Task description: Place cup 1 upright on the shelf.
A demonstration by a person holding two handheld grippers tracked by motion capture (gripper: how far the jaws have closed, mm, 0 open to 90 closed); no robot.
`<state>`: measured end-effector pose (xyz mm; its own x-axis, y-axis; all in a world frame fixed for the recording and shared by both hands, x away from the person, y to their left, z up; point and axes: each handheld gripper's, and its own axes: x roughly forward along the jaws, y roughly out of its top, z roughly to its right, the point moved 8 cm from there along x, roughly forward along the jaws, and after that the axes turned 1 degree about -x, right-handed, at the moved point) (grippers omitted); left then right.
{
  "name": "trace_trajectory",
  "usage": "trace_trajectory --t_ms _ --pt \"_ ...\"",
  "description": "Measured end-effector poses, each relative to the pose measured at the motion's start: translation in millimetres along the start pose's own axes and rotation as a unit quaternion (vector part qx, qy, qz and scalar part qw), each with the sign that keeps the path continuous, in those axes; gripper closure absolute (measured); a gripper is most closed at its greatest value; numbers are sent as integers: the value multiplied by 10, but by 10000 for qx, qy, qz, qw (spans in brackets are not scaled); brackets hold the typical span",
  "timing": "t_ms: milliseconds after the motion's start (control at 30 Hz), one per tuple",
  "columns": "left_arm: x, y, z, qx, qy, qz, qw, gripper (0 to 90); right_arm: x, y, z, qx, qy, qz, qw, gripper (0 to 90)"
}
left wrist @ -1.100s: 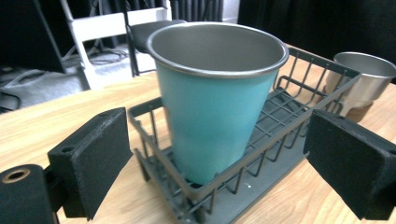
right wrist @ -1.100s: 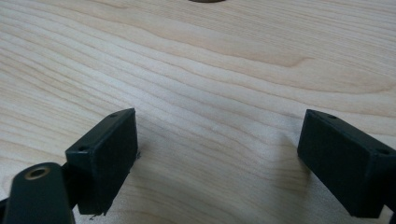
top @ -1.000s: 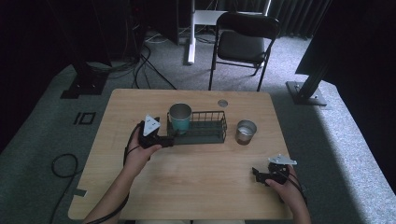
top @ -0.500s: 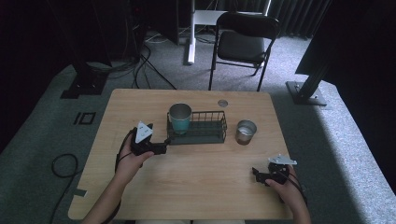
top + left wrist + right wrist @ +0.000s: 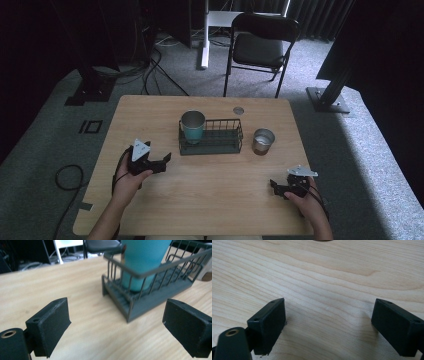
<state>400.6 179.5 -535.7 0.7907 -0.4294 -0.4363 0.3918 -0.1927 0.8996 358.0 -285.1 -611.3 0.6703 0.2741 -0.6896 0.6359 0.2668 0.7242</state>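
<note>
2 cups matter here: the teal cup [image 5: 193, 126] stands in the wire basket's [image 5: 220, 145] left end, the steel cup [image 5: 263, 141] just right of the basket. Both the left gripper [image 5: 164, 161] and right gripper [image 5: 274, 186] are spread and empty (approach the steel cup level, jaws straddling its wall).

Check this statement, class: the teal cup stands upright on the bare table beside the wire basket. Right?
Not quite. The teal cup stands upright inside the wire basket, at its left end, not on the table beside it. The high view shows this.
</note>
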Motion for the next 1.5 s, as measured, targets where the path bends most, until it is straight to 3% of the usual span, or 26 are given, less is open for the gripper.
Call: trace_trajectory --t_ms 167,333,500,733,1100,1267,1367,1500 --pt "-75 -105 -88 -147 86 -4 9999 80 0 0 -1 4 -1 -1 10000 119" --pt "-185 -325 -233 -315 259 -201 9990 80 0 -1 2 -10 -3 -1 10000 119" --pt "-276 -429 -326 -440 398 -288 9978 81 1 0 2 -11 -2 5 10000 119" --pt "-428 -615 -467 -412 754 -557 9947 80 1 0 2 -12 -3 5 10000 119" --pt "-539 -755 -569 -551 1006 -874 9895 80 1 0 2 -12 -2 5 10000 119" --pt "-595 -868 -643 -646 1178 -1102 9848 80 2 0 2 -12 -2 6 10000 119" --pt "-640 -926 -731 -709 1463 -1249 9788 80 2 1 2 -13 -2 6 10000 119" --pt "-674 -993 -795 -841 1556 -1377 9745 80 1 1 3 -14 -1 6 10000 119"
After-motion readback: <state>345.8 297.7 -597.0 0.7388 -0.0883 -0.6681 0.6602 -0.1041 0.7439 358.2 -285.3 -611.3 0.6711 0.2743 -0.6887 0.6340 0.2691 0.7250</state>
